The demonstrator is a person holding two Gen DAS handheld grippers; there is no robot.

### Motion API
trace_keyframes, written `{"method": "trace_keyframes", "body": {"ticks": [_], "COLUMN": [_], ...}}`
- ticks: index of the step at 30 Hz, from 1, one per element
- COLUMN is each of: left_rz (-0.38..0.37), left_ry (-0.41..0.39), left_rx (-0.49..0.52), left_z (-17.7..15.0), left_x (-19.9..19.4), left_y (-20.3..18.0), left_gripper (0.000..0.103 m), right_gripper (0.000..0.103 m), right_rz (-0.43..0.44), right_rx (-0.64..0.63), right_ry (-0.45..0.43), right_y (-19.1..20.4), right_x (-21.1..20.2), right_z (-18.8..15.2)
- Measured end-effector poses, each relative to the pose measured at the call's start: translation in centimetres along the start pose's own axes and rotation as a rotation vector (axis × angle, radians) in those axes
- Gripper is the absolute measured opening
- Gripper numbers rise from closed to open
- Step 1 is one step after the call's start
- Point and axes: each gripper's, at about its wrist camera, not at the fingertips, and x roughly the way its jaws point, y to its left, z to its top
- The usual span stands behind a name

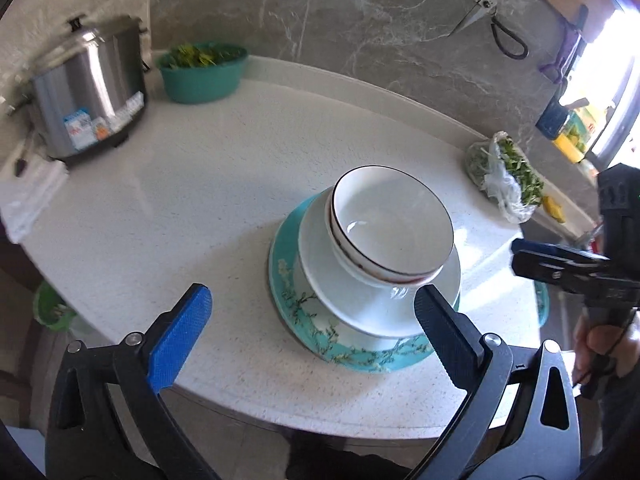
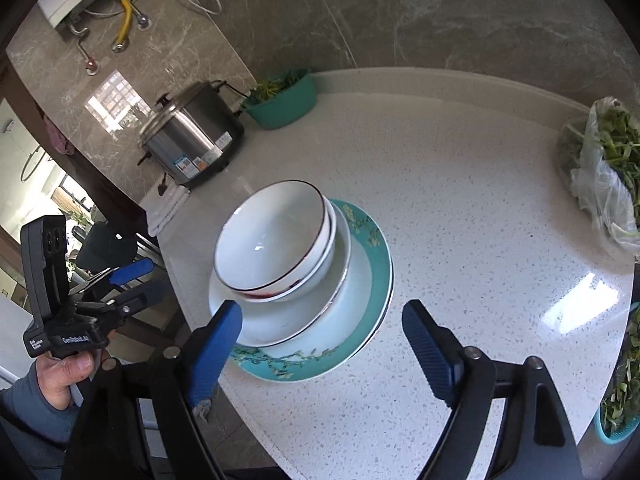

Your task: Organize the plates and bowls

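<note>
On the white speckled counter (image 1: 160,200) stands a stack: a teal floral plate (image 1: 296,312) (image 2: 376,272) at the bottom, a white plate (image 1: 316,240) (image 2: 304,316) on it, and two nested white bowls (image 1: 392,216) (image 2: 276,232) with dark rims on top. My left gripper (image 1: 312,294) hovers open in front of the stack, nothing between its blue fingers. My right gripper (image 2: 322,308) is also open and empty, just short of the stack's near edge. Each gripper shows in the other's view: the right gripper (image 1: 552,260) beside the stack's right, the left gripper (image 2: 132,280) off the counter's left edge, held by a hand (image 2: 64,376).
A steel rice cooker (image 1: 88,88) and a teal basin of greens (image 1: 202,72) stand at the back left. A plastic bag of greens (image 1: 504,176) lies at the right. Scissors (image 1: 492,12) hang on the marble wall. A teal basket of greens (image 2: 620,400) sits below the counter's right edge.
</note>
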Motion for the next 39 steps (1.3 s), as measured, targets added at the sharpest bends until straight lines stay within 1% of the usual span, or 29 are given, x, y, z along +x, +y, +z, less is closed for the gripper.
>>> {"method": "trace_keyframes", "body": {"ticks": [2,3,4,6,7,9,10,11,12,13,14,16,19,21,23,24,25,27,31,35,36,39], "left_rz": [0.005,0.01,0.032,0.102,0.121,0.116,0.101,0.08,0.041,0.016,0.008,0.011,0.009,0.001,-0.001,0.004,-0.008,-0.057,-0.08,-0.096,-0.085,-0.087], "left_ry": [-0.014,-0.023,-0.027,-0.006,0.008,0.001,-0.008,-0.006,0.004,0.005,0.004,-0.006,-0.013,-0.004,-0.011,-0.01,-0.004,0.001,-0.016,-0.087,-0.095,-0.097], "left_rx": [0.002,-0.005,-0.02,-0.058,-0.071,-0.093,-0.118,-0.146,-0.172,-0.175,-0.168,-0.12,-0.056,-0.031,0.004,0.027,0.046,0.076,0.135,0.176,0.184,0.174], "left_z": [-0.3,-0.4,-0.5,-0.4,-0.3,-0.2,-0.1,0.1,0.5,0.7,1.1,1.4,2.2,2.5,2.7,2.7,2.6,2.5,1.7,1.4,1.4,1.7], "left_x": [-1.2,-1.9,-2.7,-4.0,-4.5,-5.4,-5.8,-6.1,-6.2,-6.4,-6.5,-7.2,-8.2,-8.8,-9.7,-10.0,-10.3,-10.9,-12.1,-13.7,-14.0,-14.6], "left_y": [-0.7,-1.0,-1.2,-1.5,-1.7,-1.9,-1.8,-1.6,-1.4,-1.4,-1.5,-1.9,-1.8,-1.2,-0.3,0.0,0.4,1.1,1.7,1.8,1.7,1.5], "left_gripper": [0.103,0.103,0.103,0.103,0.103,0.103,0.103,0.103,0.103,0.103,0.103,0.103,0.103,0.103,0.103,0.103,0.103,0.103,0.103,0.103,0.103,0.103], "right_gripper": [0.092,0.097,0.103,0.103,0.103,0.103,0.103,0.103,0.103,0.103,0.103,0.103,0.103,0.103,0.103,0.103,0.103,0.103,0.103,0.103,0.103,0.103], "right_rz": [0.013,0.019,0.023,0.007,0.001,-0.021,-0.044,-0.08,-0.11,-0.125,-0.155,-0.231,-0.316,-0.355,-0.373,-0.399,-0.431,-0.44,-0.472,-0.493,-0.497,-0.5], "right_rx": [0.016,0.018,0.014,-0.001,0.0,0.003,0.0,-0.003,-0.002,-0.001,0.005,0.02,0.041,0.073,0.091,0.088,0.087,0.108,0.137,0.147,0.146,0.138], "right_ry": [-0.026,-0.037,-0.049,-0.075,-0.084,-0.106,-0.119,-0.13,-0.143,-0.154,-0.169,-0.209,-0.259,-0.291,-0.321,-0.333,-0.341,-0.354,-0.357,-0.343,-0.343,-0.349], "right_y": [0.6,0.9,1.3,2.2,2.6,3.6,4.1,4.7,5.3,5.7,6.3,7.4,9.0,10.3,11.9,12.8,13.8,14.9,16.8,18.0,18.1,18.5], "right_x": [-0.8,-1.1,-1.5,-2.3,-2.6,-3.7,-4.3,-5.0,-5.6,-6.0,-6.6,-7.8,-8.7,-9.1,-9.3,-9.3,-9.2,-9.2,-8.7,-8.5,-8.6,-9.0], "right_z": [-0.7,-0.9,-1.2,-1.5,-1.6,-1.6,-1.6,-1.6,-1.7,-1.8,-2.0,-2.4,-2.7,-2.8,-3.0,-3.2,-3.3,-3.7,-4.7,-5.5,-5.6,-5.6]}}
